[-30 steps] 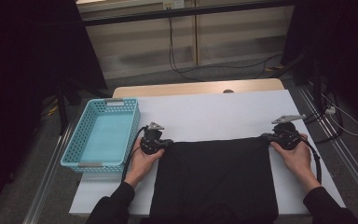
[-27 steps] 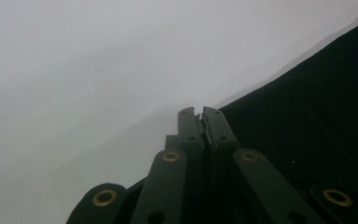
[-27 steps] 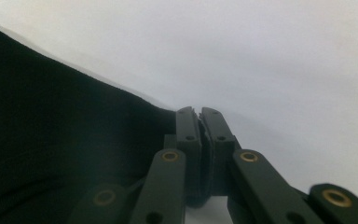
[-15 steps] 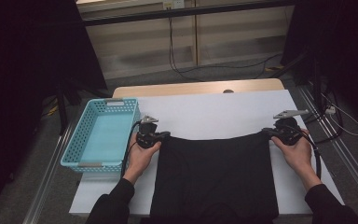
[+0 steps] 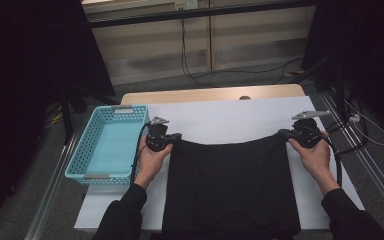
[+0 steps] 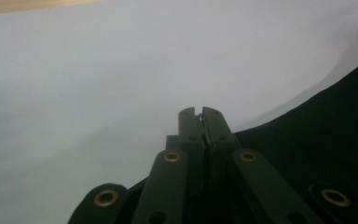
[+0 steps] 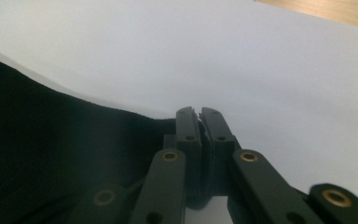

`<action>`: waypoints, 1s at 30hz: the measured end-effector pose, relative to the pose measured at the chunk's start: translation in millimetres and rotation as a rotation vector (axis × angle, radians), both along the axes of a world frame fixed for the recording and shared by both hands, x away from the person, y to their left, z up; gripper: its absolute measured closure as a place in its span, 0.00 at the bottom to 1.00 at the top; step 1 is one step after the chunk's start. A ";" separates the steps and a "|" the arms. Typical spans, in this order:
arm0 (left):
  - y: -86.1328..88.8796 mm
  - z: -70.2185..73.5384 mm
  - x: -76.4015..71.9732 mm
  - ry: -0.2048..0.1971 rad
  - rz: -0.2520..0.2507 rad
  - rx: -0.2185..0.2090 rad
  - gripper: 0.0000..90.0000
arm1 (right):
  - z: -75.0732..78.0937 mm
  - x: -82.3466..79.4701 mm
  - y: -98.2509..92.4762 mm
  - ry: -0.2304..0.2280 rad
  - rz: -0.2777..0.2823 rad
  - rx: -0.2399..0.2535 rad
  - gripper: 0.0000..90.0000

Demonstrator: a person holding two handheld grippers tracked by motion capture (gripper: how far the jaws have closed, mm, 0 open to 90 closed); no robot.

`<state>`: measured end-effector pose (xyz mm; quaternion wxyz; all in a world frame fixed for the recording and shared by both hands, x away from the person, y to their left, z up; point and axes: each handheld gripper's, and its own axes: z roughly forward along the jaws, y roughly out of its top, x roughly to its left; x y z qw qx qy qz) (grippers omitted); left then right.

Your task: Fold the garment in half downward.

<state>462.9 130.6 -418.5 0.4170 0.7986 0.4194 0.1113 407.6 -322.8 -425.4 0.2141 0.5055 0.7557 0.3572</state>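
Note:
A black garment (image 5: 230, 185) lies spread on the white table cover (image 5: 220, 120), its far edge lifted and sagging between my hands. My left gripper (image 5: 176, 137) is shut on the garment's far left corner. My right gripper (image 5: 283, 133) is shut on the far right corner. In the left gripper view the jaws (image 6: 199, 114) are pressed together with black cloth (image 6: 317, 149) running off to the right. In the right gripper view the jaws (image 7: 198, 114) are also together, with the black cloth (image 7: 42, 154) stretching away to the left.
A light blue plastic basket (image 5: 111, 145) stands at the table's left edge, close to my left hand. A wooden table strip (image 5: 210, 94) shows beyond the white cover. Cables (image 5: 350, 145) trail off the right side.
Both hands have carried the garment's far edge away from me and slightly up. The left gripper moved more than the right. The cloth now hangs taut between them.

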 end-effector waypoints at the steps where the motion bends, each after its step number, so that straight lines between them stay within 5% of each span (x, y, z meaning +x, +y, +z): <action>1: -0.8 0.6 0.6 -0.004 0.012 -0.009 0.97 | 0.4 1.5 0.4 0.000 -0.002 0.005 0.96; 30: 3.9 19.4 23.6 -0.034 0.071 -0.056 0.97 | 22.9 27.3 -1.6 -0.058 -0.034 0.098 0.96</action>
